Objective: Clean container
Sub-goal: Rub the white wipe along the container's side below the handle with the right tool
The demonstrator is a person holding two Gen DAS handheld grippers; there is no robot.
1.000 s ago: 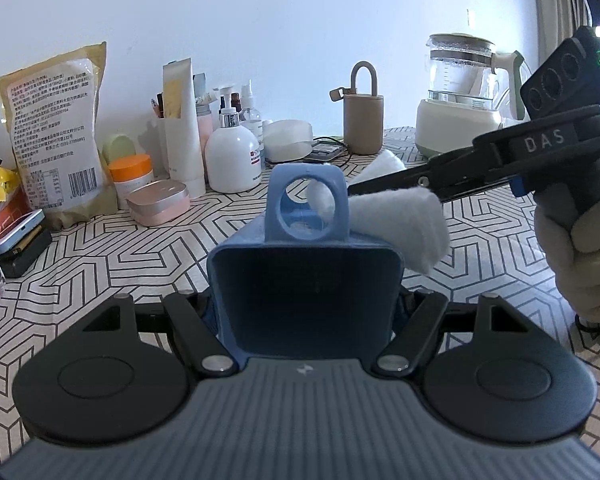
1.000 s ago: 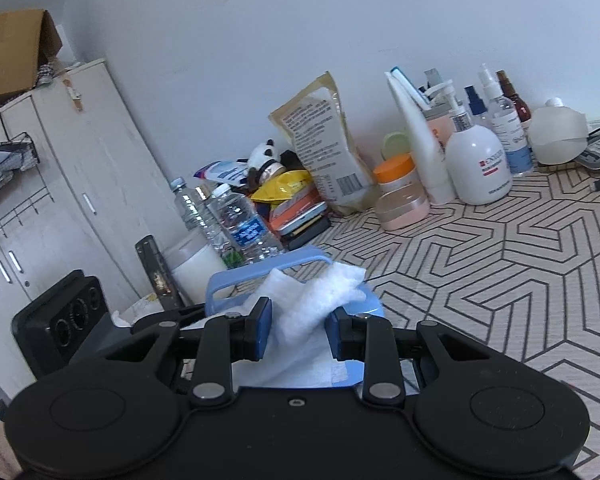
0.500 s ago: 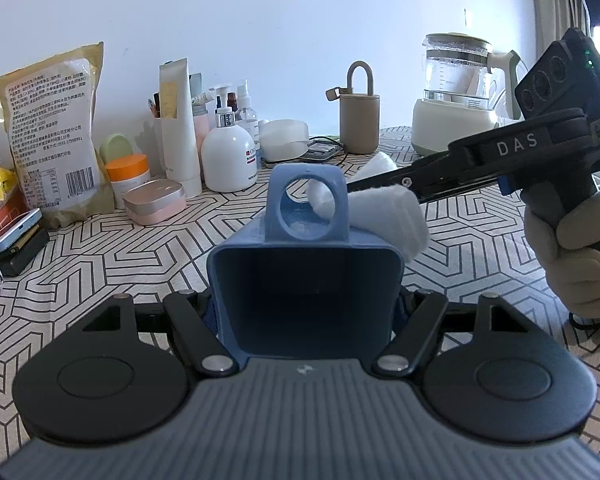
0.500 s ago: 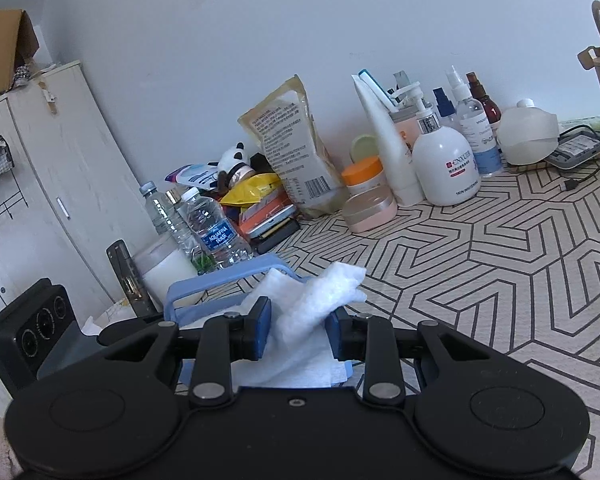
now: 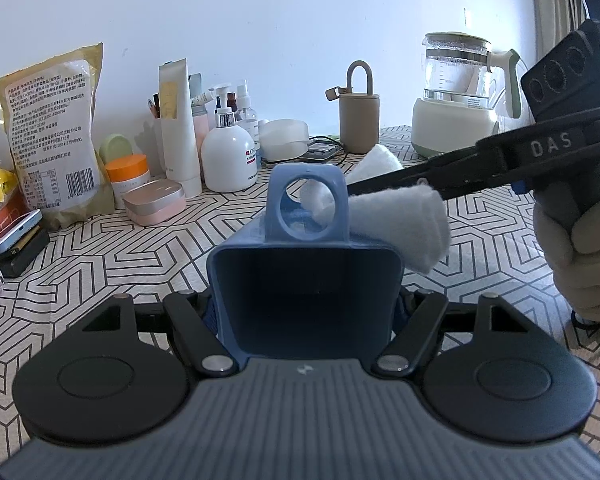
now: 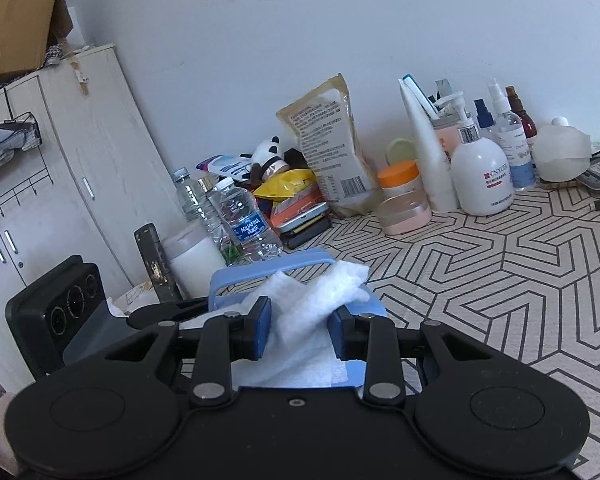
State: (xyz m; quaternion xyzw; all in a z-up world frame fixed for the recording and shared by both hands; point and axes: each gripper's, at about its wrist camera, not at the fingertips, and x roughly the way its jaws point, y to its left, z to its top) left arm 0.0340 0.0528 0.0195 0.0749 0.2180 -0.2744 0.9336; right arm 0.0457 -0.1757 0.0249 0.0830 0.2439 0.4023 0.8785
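Wipe meets container from the right

Container (image 5: pixel 305 280), blue, is pinched in the left claw (image 5: pixel 306 312) above the table (image 5: pixel 120 256), long axis running away from that claw, hanging loop at the far end. Right claw (image 6: pixel 299 330), pinching a white cloth (image 6: pixel 300 312), presses in at its right upper side.

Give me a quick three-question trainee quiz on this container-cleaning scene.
1. True or false: the left hand-held gripper is shut on the blue container.
2. What does the right hand-held gripper hold? A) sponge B) white wipe C) brush
3. Fill in: the wipe touches the container by its ____.

Key: 1 true; 2 B; 3 handle, against the container's outer right side in the left wrist view.
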